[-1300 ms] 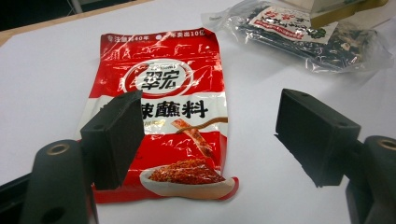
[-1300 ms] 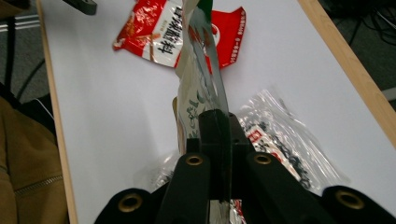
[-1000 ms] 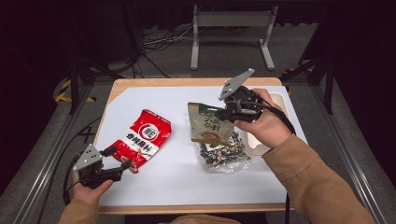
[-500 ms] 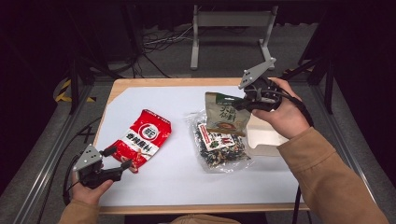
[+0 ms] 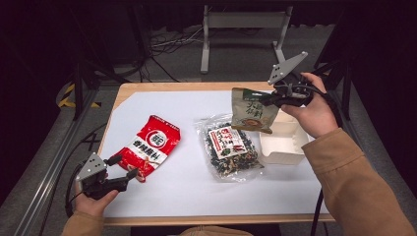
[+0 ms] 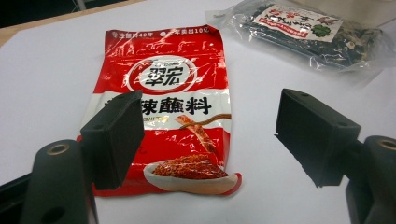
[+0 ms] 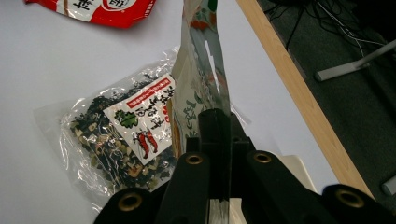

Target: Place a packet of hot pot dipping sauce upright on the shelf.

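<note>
The right gripper (image 5: pixel 273 97) has its fingers clamped on the edge of a green seasoning packet (image 5: pixel 252 110), held up over the far right of the surface (image 5: pixel 187 191), above the white box (image 5: pixel 282 147). The left gripper (image 5: pixel 122 166) fingers gape wide, empty, just near of the red seasoning packet (image 5: pixel 149 146).

high view: above near edge, looks forward-down over whole desk (image 5: pixel 162 105) | left gripper view: low, close, faces red packet (image 6: pixel 173 100) | right gripper view: looks down, close | shared by all: clear spice bag (image 5: pixel 228 150), red packet
</note>
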Demonstrator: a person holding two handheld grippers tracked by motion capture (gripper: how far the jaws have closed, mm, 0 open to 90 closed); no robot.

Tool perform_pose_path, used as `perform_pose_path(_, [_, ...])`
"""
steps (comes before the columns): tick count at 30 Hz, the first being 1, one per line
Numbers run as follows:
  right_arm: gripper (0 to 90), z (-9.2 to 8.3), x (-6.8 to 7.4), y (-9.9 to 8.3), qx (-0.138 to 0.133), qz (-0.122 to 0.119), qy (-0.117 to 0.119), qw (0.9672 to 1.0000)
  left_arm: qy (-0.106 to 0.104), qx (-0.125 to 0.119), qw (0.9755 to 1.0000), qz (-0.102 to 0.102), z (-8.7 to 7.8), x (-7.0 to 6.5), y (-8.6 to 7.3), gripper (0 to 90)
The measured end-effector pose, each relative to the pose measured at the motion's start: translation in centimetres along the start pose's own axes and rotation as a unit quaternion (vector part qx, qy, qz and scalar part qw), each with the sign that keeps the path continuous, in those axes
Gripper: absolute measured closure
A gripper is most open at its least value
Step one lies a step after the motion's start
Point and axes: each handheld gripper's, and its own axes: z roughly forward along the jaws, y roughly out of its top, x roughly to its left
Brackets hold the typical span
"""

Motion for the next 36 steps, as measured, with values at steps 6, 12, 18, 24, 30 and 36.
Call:
perform_pose_path(6, [89.8, -0.3, -1.4, -0.8, -0.003, 0.000, -0.002, 1.0000, 0.004, 0.000, 1.0000, -0.006, -0.3, 0.0, -0.2, 24.2])
perform_pose_path(12, [89.8, -0.6, -2.7, -1.3, 0.002, -0.015, -0.018, 0.9997, 0.011, 0.003, 0.9999, -0.005, -0.6, 0.1, -0.4, 24.2])
perform_pose_path(18, [89.8, -0.9, -4.1, -1.9, 0.009, -0.019, -0.027, 0.9994, 0.014, 0.001, 0.9999, -0.009, -0.8, 0.2, -0.6, 24.2])
perform_pose_path(24, [89.8, -1.2, -5.3, -2.3, 0.010, -0.025, -0.033, 0.9991, 0.017, 0.004, 0.9998, -0.011, -1.0, 0.2, -0.8, 24.2])
perform_pose_path(30, [89.8, -1.4, -6.6, -2.7, 0.016, -0.031, -0.042, 0.9985, 0.023, 0.004, 0.9996, -0.014, -1.4, 0.1, -1.1, 24.2])
perform_pose_path(36, [89.8, -1.3, -7.9, -3.3, 0.018, -0.040, -0.050, 0.9978, 0.030, 0.007, 0.9994, -0.017, -1.8, 0.1, -1.4, 24.1])
